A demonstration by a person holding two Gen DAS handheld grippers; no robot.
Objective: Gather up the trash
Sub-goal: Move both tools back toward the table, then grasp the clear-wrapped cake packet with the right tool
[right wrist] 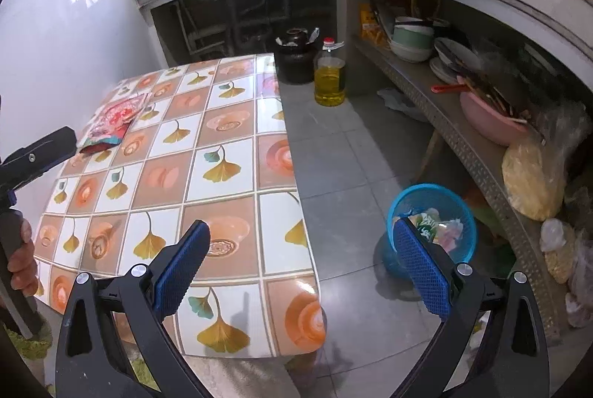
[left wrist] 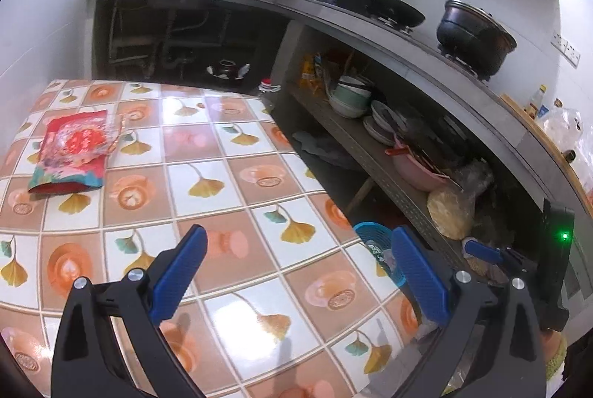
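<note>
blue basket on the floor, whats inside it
The blue basket holds crumpled wrappers, pale green and pink. The right tongs' finger covers its near side, so anything deeper stays hidden.

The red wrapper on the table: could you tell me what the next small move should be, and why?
Probably carry the open left gripper forward-left to the red wrapper. It lies alone on the table, while the blue bin on the floor already holds trash.

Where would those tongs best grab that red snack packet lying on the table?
Probably the red packet's crumpled far end, which puffs up off the table, while the near end lies flat. Come down from above with the open left tongs straddling its narrow width.
</note>
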